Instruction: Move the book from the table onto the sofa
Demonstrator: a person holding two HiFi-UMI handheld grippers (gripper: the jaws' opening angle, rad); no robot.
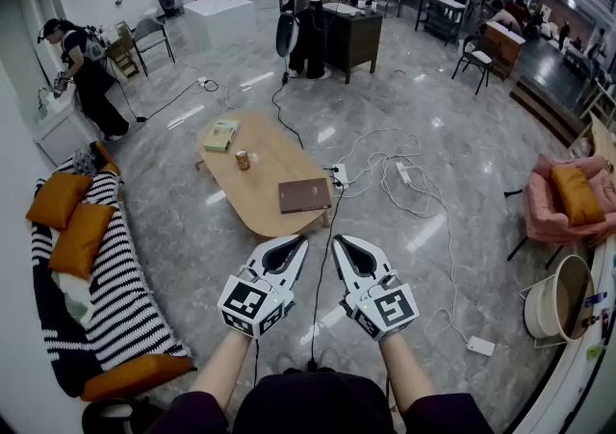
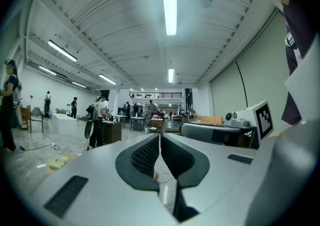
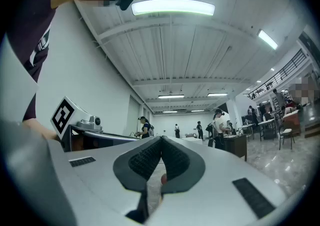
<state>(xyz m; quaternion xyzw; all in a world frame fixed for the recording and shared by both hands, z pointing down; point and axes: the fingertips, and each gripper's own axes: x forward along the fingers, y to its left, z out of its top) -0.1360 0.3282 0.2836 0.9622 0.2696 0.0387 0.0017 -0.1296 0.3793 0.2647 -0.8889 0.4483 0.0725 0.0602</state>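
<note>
A brown book (image 1: 305, 195) lies flat near the front end of the oval wooden table (image 1: 260, 177). A black-and-white striped sofa (image 1: 111, 293) with orange cushions stands to the left. My left gripper (image 1: 301, 242) and right gripper (image 1: 338, 242) hover side by side short of the table, both shut with nothing between the jaws. In the left gripper view the left gripper (image 2: 160, 136) points level across the room. In the right gripper view the right gripper (image 3: 161, 140) tilts slightly up. The book shows in neither gripper view.
A green book (image 1: 221, 135) and a small can (image 1: 243, 160) sit on the far part of the table. White cables and a power strip (image 1: 339, 175) trail over the floor right of it. A pink armchair (image 1: 568, 199) stands right. Several people work at the back.
</note>
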